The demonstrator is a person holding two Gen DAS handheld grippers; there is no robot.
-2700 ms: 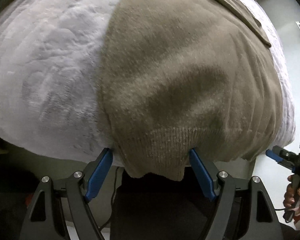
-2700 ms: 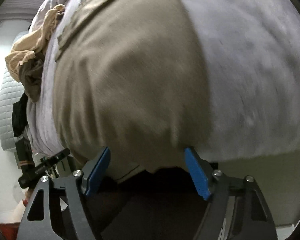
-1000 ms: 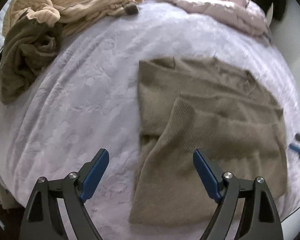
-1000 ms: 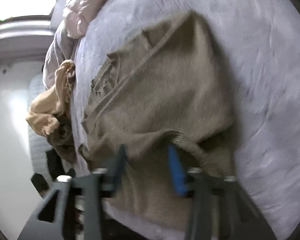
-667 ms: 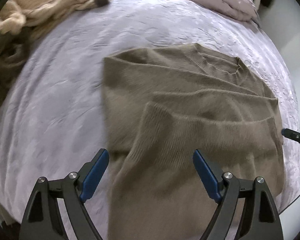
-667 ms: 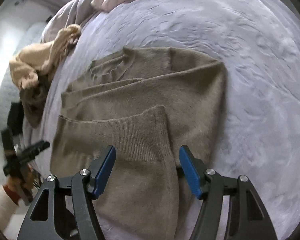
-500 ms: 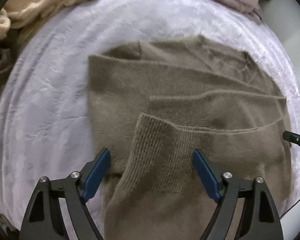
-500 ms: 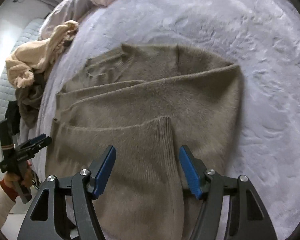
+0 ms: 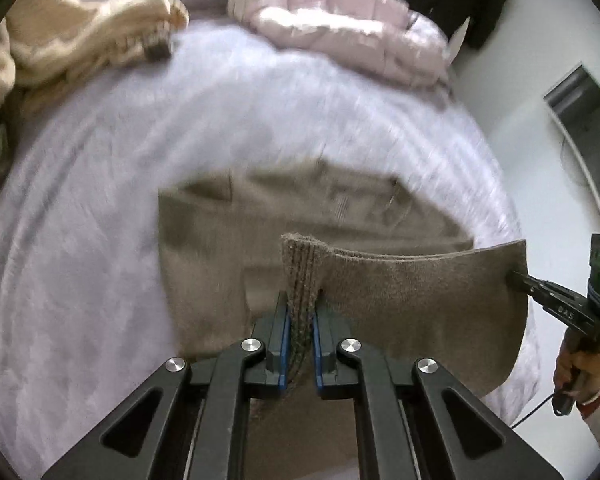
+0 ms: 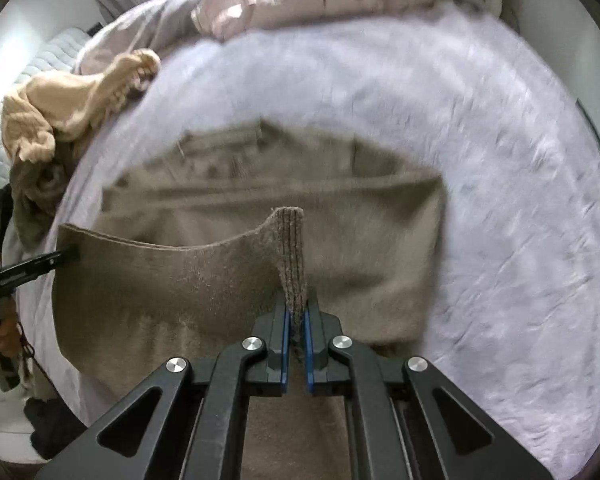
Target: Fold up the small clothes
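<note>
A brown knitted sweater (image 9: 228,232) lies on the lilac bed cover (image 9: 100,240), sleeves folded in, neckline at the far side. My left gripper (image 9: 300,308) is shut on one ribbed corner of its hem, which stands up between the blue pads. In the right wrist view my right gripper (image 10: 295,312) is shut on the other ribbed corner of the sweater (image 10: 380,232). The hem hangs stretched between both grippers, raised off the bed cover (image 10: 500,160). Each view shows the other gripper pinching the far end of the hem: right gripper (image 9: 516,278), left gripper (image 10: 70,256).
A pink puffer jacket (image 9: 340,12) lies at the head of the bed. A cream knit (image 9: 80,40) and a dark olive garment (image 10: 32,200) are piled on the left. A black garment (image 9: 460,0) hangs by the wall. The bed edge runs close on the right.
Both grippers went from open over the flat sweater to shut on its hem corners. The hem has risen off the bed, and both views tilted up towards the pillows.
</note>
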